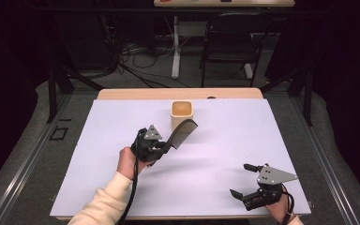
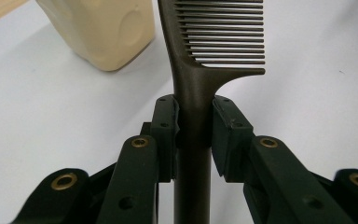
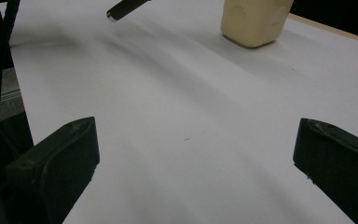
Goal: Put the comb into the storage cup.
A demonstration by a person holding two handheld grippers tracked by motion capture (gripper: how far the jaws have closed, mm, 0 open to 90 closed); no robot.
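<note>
A dark brown comb [image 1: 183, 132] [image 2: 200, 70] is lifted off the table with its teeth end pointing toward the cream square cup [image 1: 182, 114] [image 2: 102, 28]. My left gripper [image 1: 163, 148] [image 2: 193, 126] is shut on the comb's handle, and its pads squeeze the handle from both sides. The handle's tail end [image 3: 123, 8] juts out behind the jaws. The cup [image 3: 254, 18] stands upright at the far middle of the white mat, just beyond the comb's tip. My right gripper [image 1: 243, 180] [image 3: 196, 163] rests open near the front right, jaws wide apart and nothing between them.
A white mat [image 1: 122, 140] covers the wooden table [image 1: 122, 94]. A black chair [image 1: 232, 42] and cables [image 1: 140, 56] lie on the floor beyond the table. A sleeve [image 1: 103, 201] comes in at the bottom left.
</note>
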